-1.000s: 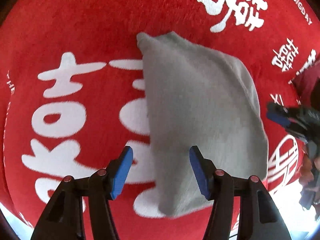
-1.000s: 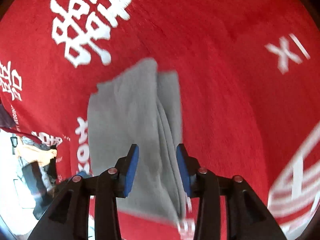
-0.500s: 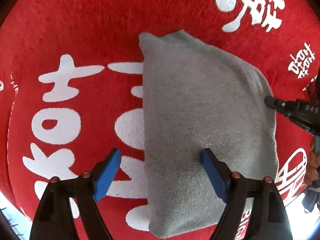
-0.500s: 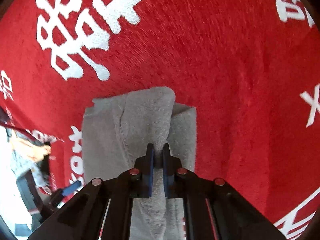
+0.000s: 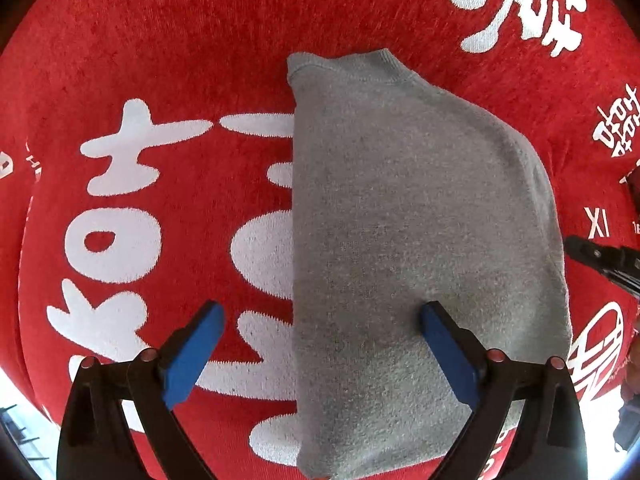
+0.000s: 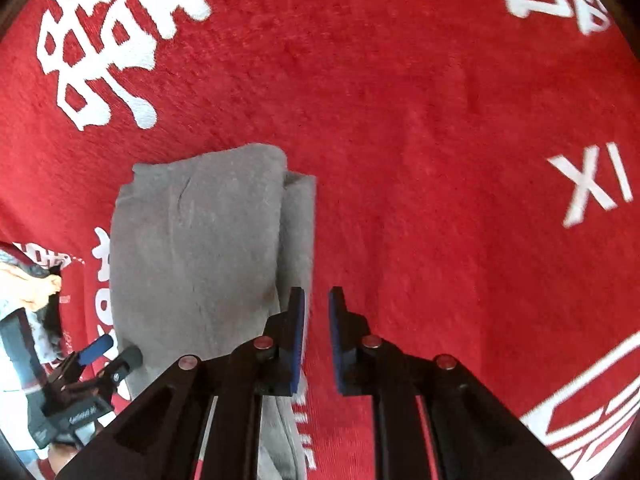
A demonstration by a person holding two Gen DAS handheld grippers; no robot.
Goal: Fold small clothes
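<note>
Left wrist view: the folded grey garment (image 5: 416,248) is being straddled on the red surface (image 5: 200,40) by wide-open, empty jaws, while the right gripper (image 6: 316,320), jaws slightly parted and empty, is being held beside its layered edge, which risks being snagged and unfolded.

Grey garment (image 5: 408,240) — folded, lying flat

A: the folded cloth (image 5: 420,240) is plain heather grey, no print. The rug (image 5: 180,40) under it is bright red with chunky white characters.

B: yep, plus blue pads (image 5: 192,356) on black fingers. Think that's a white ring emblem at the edge, hard to tell.
</note>
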